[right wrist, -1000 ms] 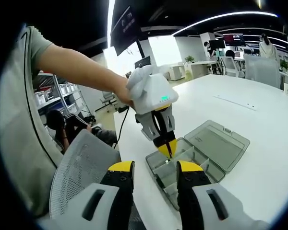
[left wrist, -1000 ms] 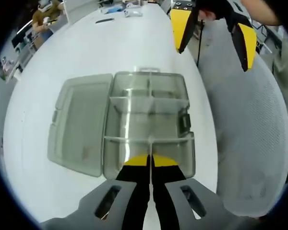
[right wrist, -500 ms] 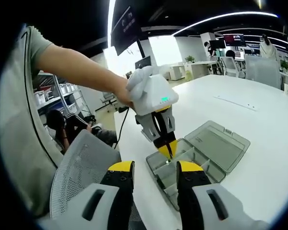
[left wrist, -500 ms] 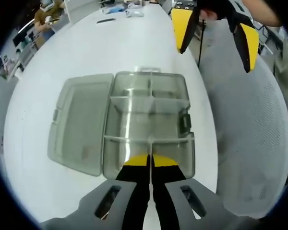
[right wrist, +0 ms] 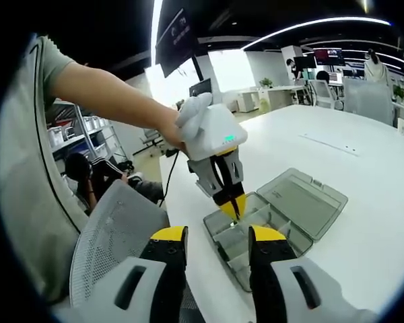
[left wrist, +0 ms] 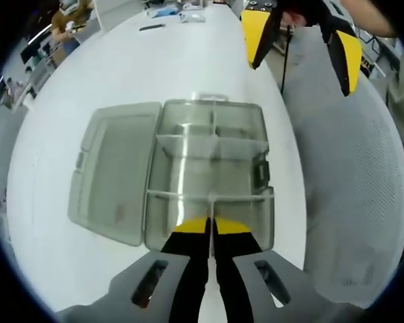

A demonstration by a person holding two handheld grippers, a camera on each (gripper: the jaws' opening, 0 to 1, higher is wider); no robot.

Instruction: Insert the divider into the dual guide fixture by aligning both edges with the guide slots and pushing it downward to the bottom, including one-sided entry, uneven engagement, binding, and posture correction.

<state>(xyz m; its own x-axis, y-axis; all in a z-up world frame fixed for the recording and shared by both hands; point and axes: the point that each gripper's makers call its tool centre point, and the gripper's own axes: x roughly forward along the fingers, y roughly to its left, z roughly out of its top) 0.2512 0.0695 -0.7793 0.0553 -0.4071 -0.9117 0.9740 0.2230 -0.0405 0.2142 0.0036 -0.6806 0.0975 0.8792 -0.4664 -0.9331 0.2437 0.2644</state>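
Observation:
A clear grey compartment box (left wrist: pixel 209 145) lies on the white table (left wrist: pixel 155 60), its lid (left wrist: pixel 111 168) folded open flat beside it. My left gripper (left wrist: pixel 210 225) is shut over the box's near compartment, pinching a thin clear divider (left wrist: pixel 211 205) that I see edge-on, just at the cross wall. In the right gripper view the left gripper (right wrist: pixel 231 205) points down into the box (right wrist: pixel 239 232) with the lid (right wrist: pixel 303 200) lying to the right. My right gripper (right wrist: pixel 217 237) is open and holds nothing, well back from the box. The right gripper (left wrist: pixel 299 37) hangs beyond the box's far end.
A grey mesh chair (left wrist: pixel 353 182) stands close against the table's edge beside the box; the chair (right wrist: pixel 114 235) is also at lower left. A person's arm (right wrist: pixel 108 94) holds the left gripper. Small items (left wrist: pixel 168 12) lie at the table's far end.

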